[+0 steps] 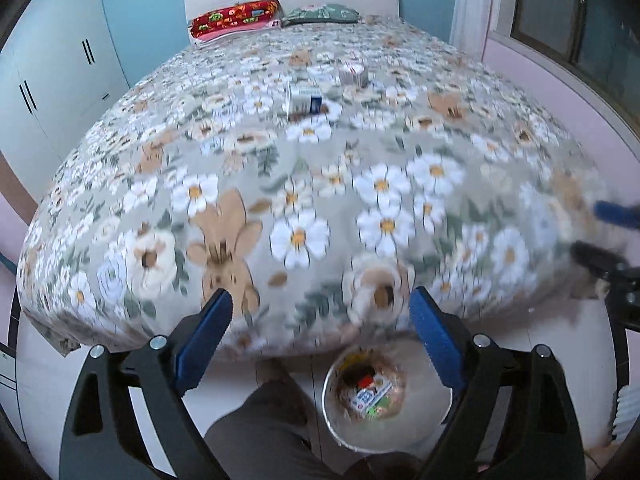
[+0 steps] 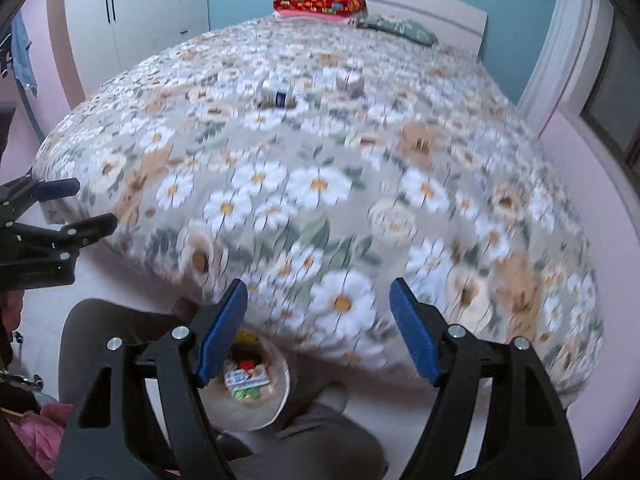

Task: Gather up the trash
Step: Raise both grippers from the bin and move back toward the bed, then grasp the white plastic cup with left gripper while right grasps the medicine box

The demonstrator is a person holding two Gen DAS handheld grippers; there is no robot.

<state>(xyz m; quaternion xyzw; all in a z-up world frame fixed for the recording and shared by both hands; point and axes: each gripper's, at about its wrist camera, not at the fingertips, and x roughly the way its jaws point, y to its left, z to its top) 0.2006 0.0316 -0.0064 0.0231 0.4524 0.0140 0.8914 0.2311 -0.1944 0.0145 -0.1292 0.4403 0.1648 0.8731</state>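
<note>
On the flowered bed (image 1: 300, 208) lie two pieces of trash, far from both grippers: a white-and-blue box (image 1: 304, 101) (image 2: 278, 96) and a smaller white box (image 1: 354, 75) (image 2: 352, 82) behind it. A round white bin (image 1: 384, 436) (image 2: 248, 412) stands on the floor at the bed's foot, with several colourful wrappers (image 1: 370, 396) (image 2: 246, 380) inside. My left gripper (image 1: 320, 300) (image 2: 80, 208) hangs open above the bin and the bed edge, empty. My right gripper (image 2: 318, 288) (image 1: 604, 236) is open too, with nothing between its blue pads.
The person's grey trouser legs (image 1: 272, 420) (image 2: 120, 328) stand beside the bin. A red pillow (image 1: 236, 16) and a green pillow (image 1: 320, 14) lie at the headboard. White wardrobes (image 1: 60, 80) stand at the left, a window (image 1: 580, 20) at the right. Pink cloth (image 2: 44, 436) lies on the floor.
</note>
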